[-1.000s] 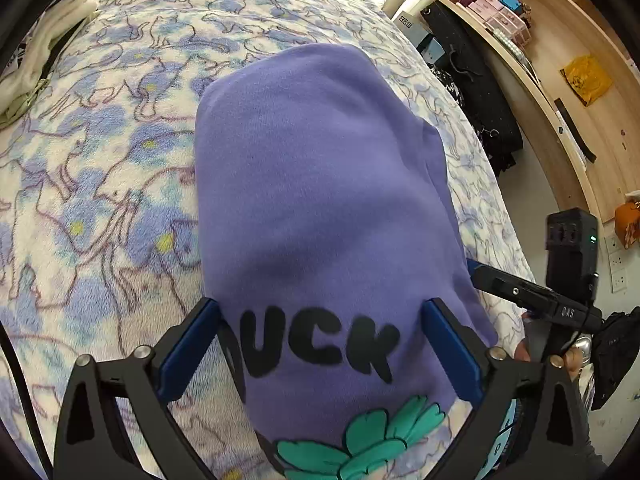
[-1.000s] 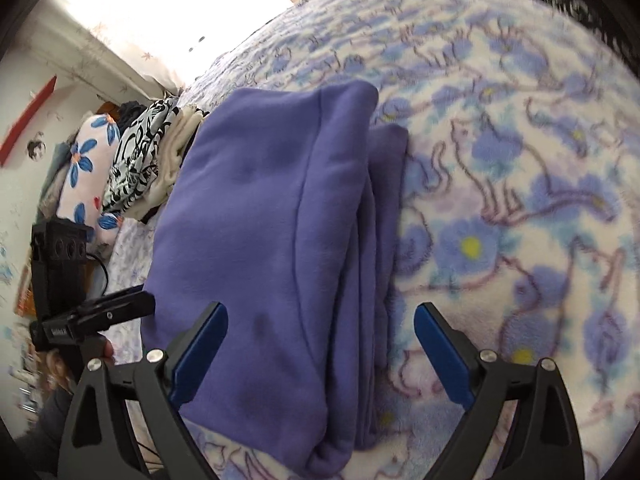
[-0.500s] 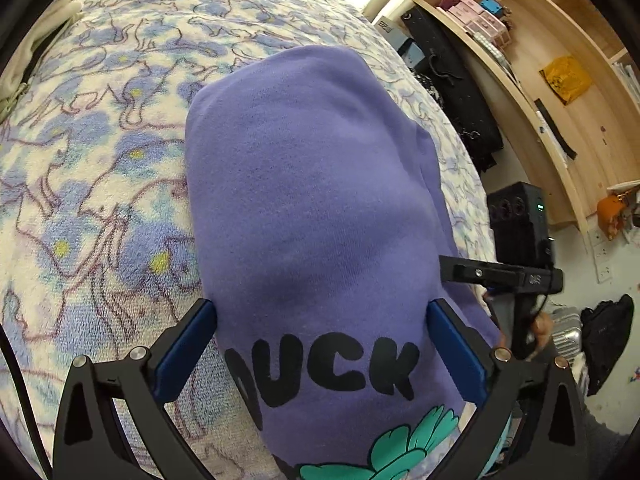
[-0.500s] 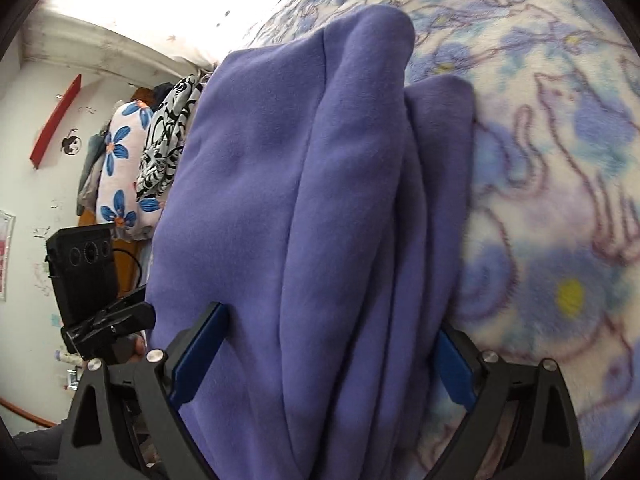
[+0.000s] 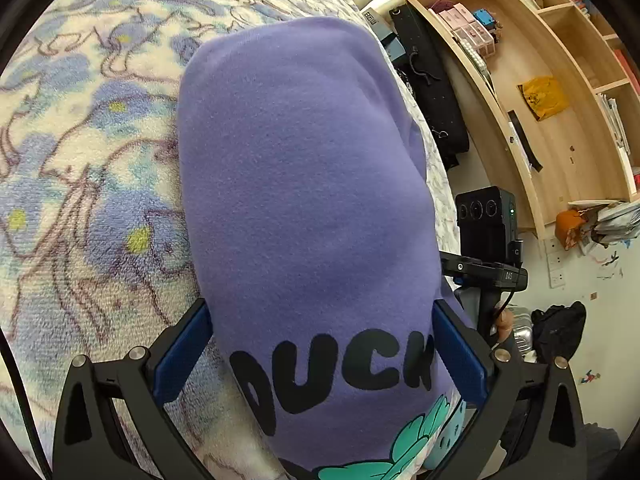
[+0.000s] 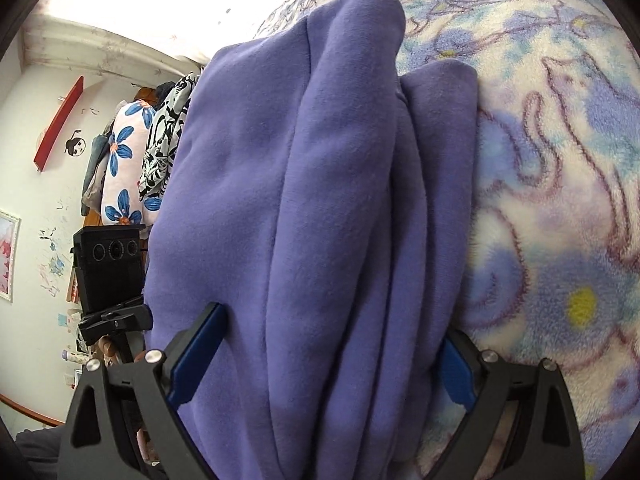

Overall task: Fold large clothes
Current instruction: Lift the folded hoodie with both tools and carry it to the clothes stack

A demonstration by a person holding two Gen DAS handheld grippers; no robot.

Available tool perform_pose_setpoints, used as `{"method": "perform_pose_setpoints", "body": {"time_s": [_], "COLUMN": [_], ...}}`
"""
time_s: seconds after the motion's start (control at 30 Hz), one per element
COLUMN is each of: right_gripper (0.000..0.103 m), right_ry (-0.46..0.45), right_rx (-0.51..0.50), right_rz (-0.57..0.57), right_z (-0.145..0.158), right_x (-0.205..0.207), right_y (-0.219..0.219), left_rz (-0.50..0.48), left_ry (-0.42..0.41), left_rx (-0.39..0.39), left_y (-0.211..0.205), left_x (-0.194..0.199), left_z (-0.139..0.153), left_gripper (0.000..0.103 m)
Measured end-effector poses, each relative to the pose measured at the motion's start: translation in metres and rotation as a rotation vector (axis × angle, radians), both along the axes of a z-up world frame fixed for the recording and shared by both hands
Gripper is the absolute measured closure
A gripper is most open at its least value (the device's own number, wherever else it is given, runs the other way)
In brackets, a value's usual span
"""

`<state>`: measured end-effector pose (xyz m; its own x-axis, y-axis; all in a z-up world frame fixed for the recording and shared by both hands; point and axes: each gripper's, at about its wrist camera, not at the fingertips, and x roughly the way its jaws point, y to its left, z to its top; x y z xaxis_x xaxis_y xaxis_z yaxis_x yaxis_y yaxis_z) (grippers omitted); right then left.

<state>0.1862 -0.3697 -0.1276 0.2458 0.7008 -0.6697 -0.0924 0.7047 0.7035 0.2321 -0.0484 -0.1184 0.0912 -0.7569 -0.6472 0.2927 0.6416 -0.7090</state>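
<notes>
A folded purple sweatshirt [image 5: 304, 184] with black "DUCK" lettering and a teal print lies on the flower-patterned blanket [image 5: 80, 160]. My left gripper [image 5: 320, 356] is open, its blue fingers straddling the lettered end of the bundle. My right gripper [image 6: 320, 356] is open too, its jaws on either side of the sweatshirt's [image 6: 320, 200] stacked folded edges at the other end. Each gripper shows in the other's view: the right gripper in the left wrist view [image 5: 484, 268] and the left gripper in the right wrist view [image 6: 114, 316].
A wooden bookshelf [image 5: 560, 100] with boxes and a yellow cloth stands right of the bed, with a black bag [image 5: 432, 92] against it. Patterned folded clothes [image 6: 132, 164] are stacked beyond the sweatshirt. The blanket [image 6: 560, 200] stretches to the right.
Both grippers have moved forward onto the sweatshirt, so the bundle now fills the space between each pair of open jaws. The sweatshirt itself has stayed in place.
</notes>
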Motion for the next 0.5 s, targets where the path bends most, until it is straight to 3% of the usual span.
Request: {"method": "perform_pose_setpoints", "body": {"time_s": [0.27,0.5], "right_gripper": [0.007,0.007], "right_ry": [0.003,0.003], "right_rx": [0.002,0.007], "right_rz": [-0.005,-0.01], "right_z": [-0.002,-0.003], "right_x": [-0.001,0.001], "right_y": [-0.005,-0.005], "left_rz": [0.0,-0.017], "left_ry": [0.094,0.168], "left_rx": [-0.03,-0.168], "left_y": [0.002,0.006], "left_x": [0.004,0.007], "left_z": [-0.01,-0.036], "left_gripper": [0.0,0.0]}}
